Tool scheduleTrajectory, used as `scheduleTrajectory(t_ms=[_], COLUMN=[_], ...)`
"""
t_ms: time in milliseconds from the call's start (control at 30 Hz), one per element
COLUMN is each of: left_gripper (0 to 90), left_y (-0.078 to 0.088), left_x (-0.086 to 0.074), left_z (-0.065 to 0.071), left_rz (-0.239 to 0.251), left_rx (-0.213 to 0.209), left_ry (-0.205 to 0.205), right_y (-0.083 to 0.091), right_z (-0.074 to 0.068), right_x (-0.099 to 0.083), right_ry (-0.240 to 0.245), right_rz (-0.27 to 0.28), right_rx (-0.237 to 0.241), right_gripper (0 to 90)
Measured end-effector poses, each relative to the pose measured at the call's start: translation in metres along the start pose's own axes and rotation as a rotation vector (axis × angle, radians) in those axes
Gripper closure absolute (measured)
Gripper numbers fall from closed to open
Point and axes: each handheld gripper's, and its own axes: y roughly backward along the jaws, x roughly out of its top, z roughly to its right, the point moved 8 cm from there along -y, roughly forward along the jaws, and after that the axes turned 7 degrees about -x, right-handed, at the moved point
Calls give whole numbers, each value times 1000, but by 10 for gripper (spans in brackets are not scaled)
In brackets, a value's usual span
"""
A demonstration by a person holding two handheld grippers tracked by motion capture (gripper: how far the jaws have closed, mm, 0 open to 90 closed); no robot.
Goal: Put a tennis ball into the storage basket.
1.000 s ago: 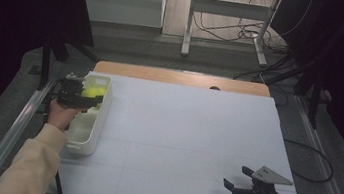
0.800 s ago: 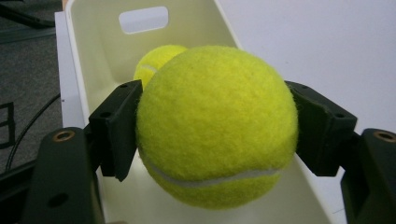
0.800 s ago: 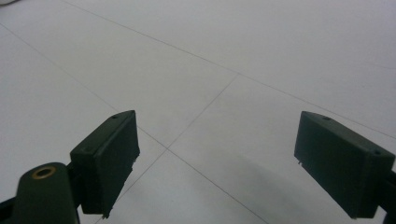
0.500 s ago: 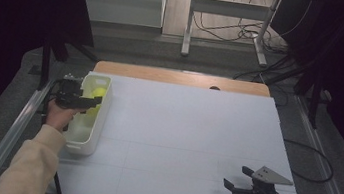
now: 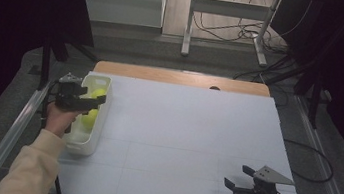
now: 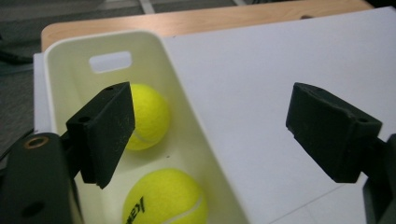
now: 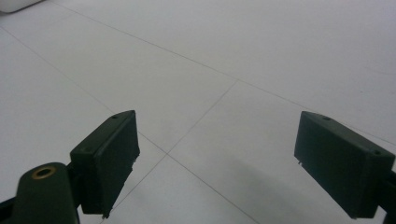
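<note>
Over bin (image 5: pixel 95 135), left gripper (image 5: pixel 89 105) empty, 2 balls (image 6: pixel 164 197)

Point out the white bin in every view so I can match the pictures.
High view: white bin at the table's left edge.
Left gripper view: it runs from upper left to bottom centre.
Right gripper view: a white corner, top left; likely the bin.
Shared landmark: the tennis balls inside.
</note>
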Motion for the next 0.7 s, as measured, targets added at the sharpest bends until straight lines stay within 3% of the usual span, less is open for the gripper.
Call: scheduleTrajectory(t_ms=[300,700], left_gripper=[163,163], left_y=[7,10], left_x=[-3,-11], left_z=[32,59], left_rz=[30,60], left_rx=[-79,-151], left_ry=[-78,-114], right_y=[-5,-7], right_z=[1,0], right_x=[0,3], right_ry=[4,12], right_rz=[-3,-1], right_rx=[15,26], right_gripper=[143,143])
